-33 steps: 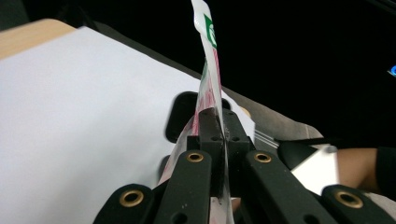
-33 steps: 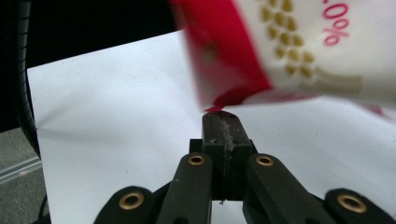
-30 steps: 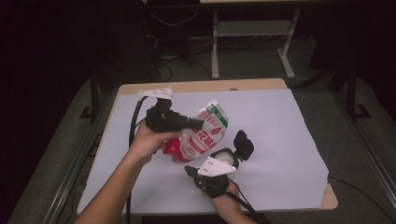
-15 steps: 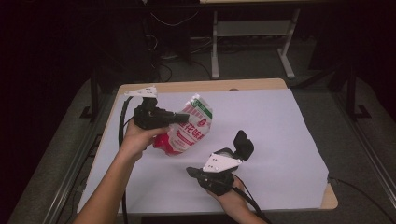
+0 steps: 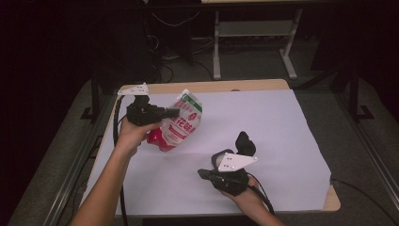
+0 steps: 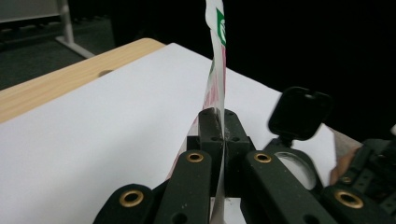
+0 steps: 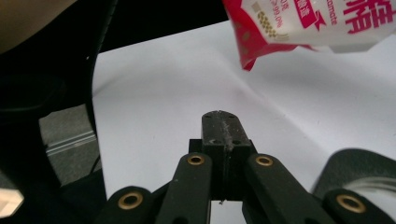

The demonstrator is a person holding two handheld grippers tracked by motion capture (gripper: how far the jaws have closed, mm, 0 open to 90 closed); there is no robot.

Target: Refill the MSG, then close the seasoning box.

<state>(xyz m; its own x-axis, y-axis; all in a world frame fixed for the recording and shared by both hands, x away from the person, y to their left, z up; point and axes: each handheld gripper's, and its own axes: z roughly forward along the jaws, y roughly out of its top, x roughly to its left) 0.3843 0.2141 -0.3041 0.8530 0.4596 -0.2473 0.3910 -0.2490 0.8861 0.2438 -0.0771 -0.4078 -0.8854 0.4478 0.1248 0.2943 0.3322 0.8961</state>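
The pouch clamped in the left hand-held gripper is coloured white and red, with red characters printed on the white part and a small green patch at its top corner. Both the left and the right hand-held gripper are seen to be black, each topped by a pale grey plate; brass-coloured rivets are set into the black jaws. The tabletop is finished in light wood, and a white sheet is spread beneath both hand-held grippers.
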